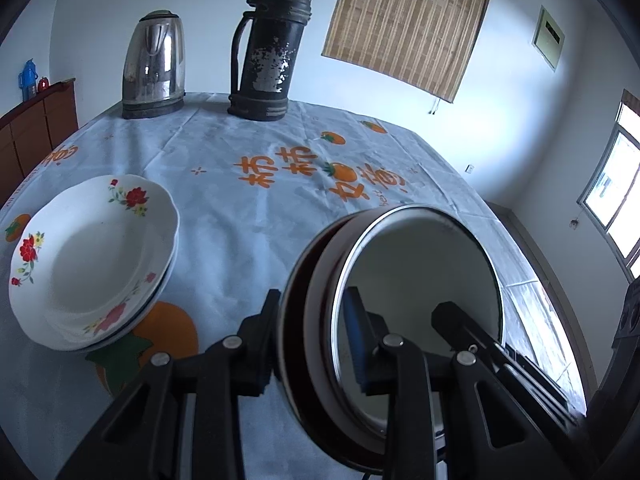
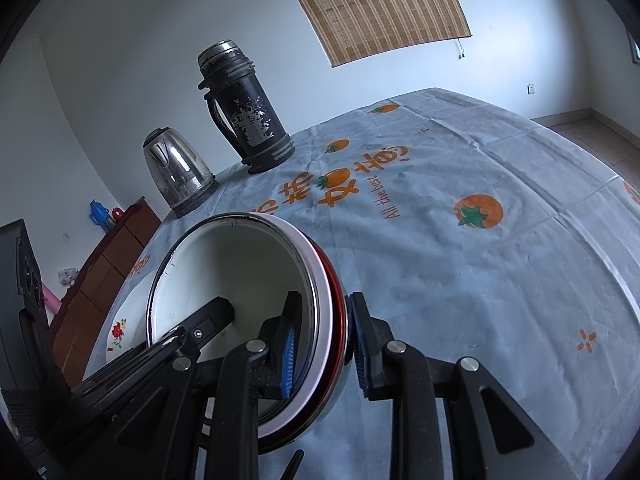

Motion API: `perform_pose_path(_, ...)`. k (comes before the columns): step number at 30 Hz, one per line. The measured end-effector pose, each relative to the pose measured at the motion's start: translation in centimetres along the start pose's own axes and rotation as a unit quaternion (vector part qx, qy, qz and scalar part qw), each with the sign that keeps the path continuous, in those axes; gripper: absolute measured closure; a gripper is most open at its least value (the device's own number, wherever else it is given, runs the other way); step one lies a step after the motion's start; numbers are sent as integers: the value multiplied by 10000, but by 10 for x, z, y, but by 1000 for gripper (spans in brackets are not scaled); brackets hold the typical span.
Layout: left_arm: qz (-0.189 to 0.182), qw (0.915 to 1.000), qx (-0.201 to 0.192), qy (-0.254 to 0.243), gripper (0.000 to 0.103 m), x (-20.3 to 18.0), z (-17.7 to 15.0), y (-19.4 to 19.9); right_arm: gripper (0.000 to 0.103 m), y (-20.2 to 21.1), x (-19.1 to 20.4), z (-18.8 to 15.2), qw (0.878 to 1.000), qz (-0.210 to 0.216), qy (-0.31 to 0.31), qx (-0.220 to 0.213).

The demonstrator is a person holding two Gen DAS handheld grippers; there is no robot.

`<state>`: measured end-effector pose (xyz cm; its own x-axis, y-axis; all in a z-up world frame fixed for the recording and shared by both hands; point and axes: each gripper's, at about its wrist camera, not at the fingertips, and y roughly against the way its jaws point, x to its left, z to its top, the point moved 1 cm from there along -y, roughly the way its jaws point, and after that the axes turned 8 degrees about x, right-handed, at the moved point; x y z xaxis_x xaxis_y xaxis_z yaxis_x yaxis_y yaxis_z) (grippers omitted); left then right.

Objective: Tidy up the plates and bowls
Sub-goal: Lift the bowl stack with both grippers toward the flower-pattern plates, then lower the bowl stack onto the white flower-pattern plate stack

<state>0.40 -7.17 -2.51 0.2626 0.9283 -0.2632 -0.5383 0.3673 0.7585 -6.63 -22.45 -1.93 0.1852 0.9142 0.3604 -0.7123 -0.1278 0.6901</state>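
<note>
Left tool [image 1: 312, 344] and right tool [image 2: 320, 344] each narrowly clamped on opposite rims of the nested bowl stack [image 1: 400, 320], one finger inside, one outside. Two-sided grip likely to keep the nested bowls from slipping apart. Stack held tilted over the tabletop [image 1: 248, 220]; flowered plates [image 1: 92, 260] sit stacked to its left, probably the grouping spot.

walls: plain pale blue-white [image 1: 200, 20]
blind: bamboo, hanging on the far wall [image 1: 408, 24]
window: bright, at the right [image 1: 616, 200]
cabinet: dark wood, against the left wall [image 1: 32, 128]
floor: tiled, beyond the table's right edge [image 2: 584, 124]
table: covered by a light cloth with orange fruit prints [image 2: 460, 260]
</note>
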Motion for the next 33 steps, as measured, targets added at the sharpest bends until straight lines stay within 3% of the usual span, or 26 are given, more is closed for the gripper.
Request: perform_pose_path(33,79,9985,-412,356,73,65,1,58,77,15,87,-7,9986,165,481,-154)
